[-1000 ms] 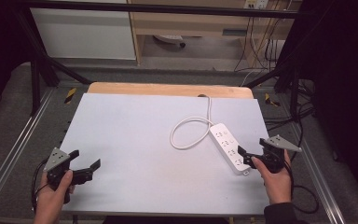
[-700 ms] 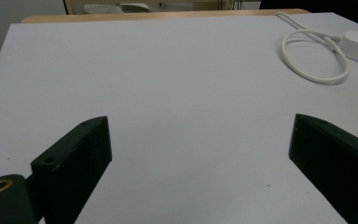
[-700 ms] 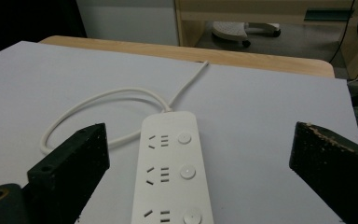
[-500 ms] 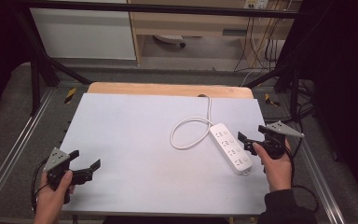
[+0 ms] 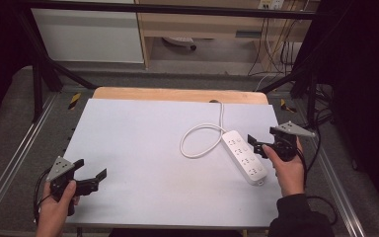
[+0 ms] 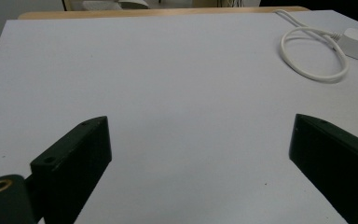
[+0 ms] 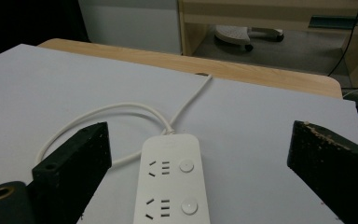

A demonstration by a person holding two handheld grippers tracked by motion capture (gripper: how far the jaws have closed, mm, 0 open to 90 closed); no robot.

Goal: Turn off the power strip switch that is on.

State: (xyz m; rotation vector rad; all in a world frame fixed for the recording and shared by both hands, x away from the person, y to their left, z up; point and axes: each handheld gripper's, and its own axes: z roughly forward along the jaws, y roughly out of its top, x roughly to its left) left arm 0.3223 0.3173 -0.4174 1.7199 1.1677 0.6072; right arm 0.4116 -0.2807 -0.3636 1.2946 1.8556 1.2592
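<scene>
**Jaws wide over the strip's cable end**

Jaws of the right gripper [image 5: 257,143] stand wide apart and hold nothing, and the white power strip [image 5: 244,156] lies straight ahead of them and slightly below. In the right gripper view the strip [image 7: 172,179] runs up the middle between the two black jaws, its cable end farthest from the camera, so its long axis points almost along the gripper's own line of sight. That is the relation the next move seems to turn on: to close across the strip's narrow width, the jaws need only come down and forward, with little or no turning of the hand.

From above, the strip sits on the right half of the table [image 5: 143,148], lying at a slant: its cable end toward the far middle, its other end toward the near right edge, close to the person's right hand [image 5: 288,165]. The right gripper hovers just beside that cable-side half, near but not touching as far as I can tell. The white cable [image 5: 200,140] leaves the far end, curls into one loop to the left of the strip, then runs off toward the back edge of the table.

The left gripper [image 5: 90,180] is well apart, at the near left corner, jaws also wide and empty. Its own view looks across bare table toward the loop of cable [image 6: 313,53] far off at the upper right. The right hand is plainly the nearer one and the likely one to take the strip.
</scene>
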